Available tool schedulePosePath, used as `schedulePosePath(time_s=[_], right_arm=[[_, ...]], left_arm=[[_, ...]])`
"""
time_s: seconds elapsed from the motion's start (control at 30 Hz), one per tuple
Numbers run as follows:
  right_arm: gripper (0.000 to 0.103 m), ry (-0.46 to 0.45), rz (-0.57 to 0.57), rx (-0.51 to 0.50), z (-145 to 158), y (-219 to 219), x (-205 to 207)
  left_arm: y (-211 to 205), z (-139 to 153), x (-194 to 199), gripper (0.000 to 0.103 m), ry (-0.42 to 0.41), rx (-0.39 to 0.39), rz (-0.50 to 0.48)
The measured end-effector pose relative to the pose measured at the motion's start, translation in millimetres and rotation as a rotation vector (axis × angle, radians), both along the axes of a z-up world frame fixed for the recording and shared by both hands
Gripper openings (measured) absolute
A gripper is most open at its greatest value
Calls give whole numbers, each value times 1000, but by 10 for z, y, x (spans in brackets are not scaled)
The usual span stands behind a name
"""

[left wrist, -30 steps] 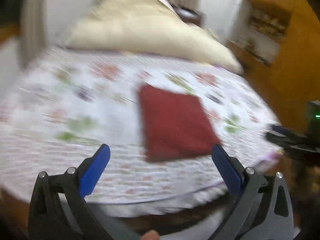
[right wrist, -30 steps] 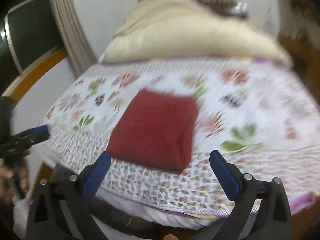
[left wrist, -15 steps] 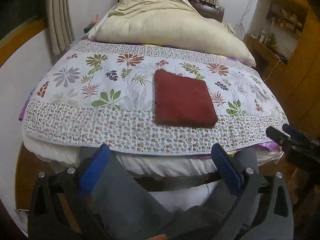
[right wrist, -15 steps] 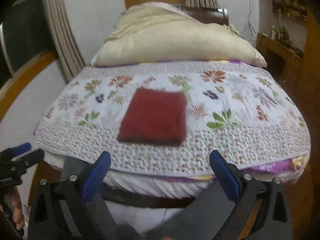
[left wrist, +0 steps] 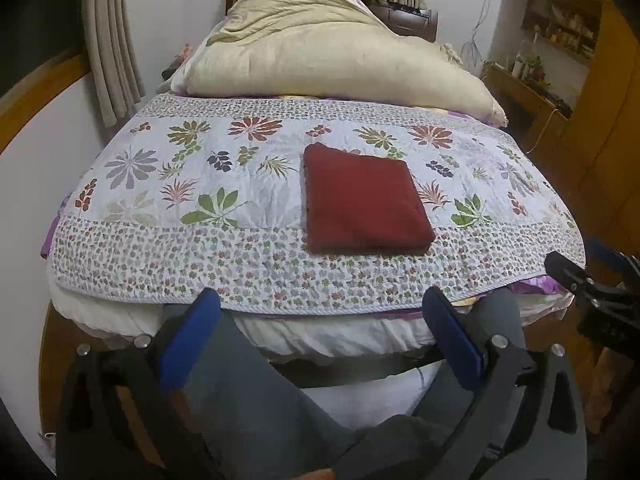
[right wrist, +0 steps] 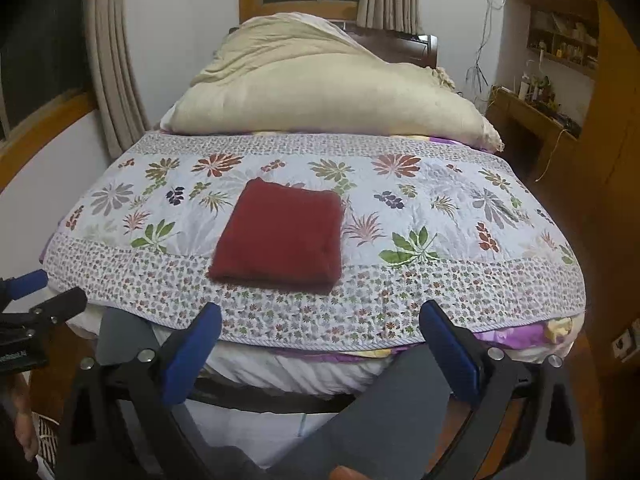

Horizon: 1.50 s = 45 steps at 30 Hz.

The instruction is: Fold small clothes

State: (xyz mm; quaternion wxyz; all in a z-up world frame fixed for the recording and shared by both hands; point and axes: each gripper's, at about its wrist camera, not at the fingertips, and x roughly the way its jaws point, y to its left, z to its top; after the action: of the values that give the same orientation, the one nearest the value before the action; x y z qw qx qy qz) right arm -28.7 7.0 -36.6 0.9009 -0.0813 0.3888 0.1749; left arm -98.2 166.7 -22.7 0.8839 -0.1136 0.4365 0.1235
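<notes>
The red garment (left wrist: 362,204) lay as a neat, flat rectangle on the floral quilt (left wrist: 168,216) near the foot of the bed, which suggested the folding was finished. The left hand-held gripper (left wrist: 320,344) and the right hand-held gripper (right wrist: 320,348) each hung spread wide and empty, short of the bed's edge, well apart from the cloth, probably because nothing was left to pinch.
</notes>
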Motion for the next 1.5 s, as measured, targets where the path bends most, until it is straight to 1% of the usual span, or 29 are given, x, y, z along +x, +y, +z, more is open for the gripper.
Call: schedulePosePath(time_s=[0.23, 1.0, 1.5], right_arm=[[99, 15, 31, -8, -35, 105, -42], [99, 5, 22, -16, -55, 121, -25], [99, 12, 27, -14, -50, 135, 5]], left_arm=[[6, -32, 9, 100, 15, 3, -1], [-22, -76, 47, 100, 31, 12, -16], [52, -56, 86, 100, 33, 27, -15]])
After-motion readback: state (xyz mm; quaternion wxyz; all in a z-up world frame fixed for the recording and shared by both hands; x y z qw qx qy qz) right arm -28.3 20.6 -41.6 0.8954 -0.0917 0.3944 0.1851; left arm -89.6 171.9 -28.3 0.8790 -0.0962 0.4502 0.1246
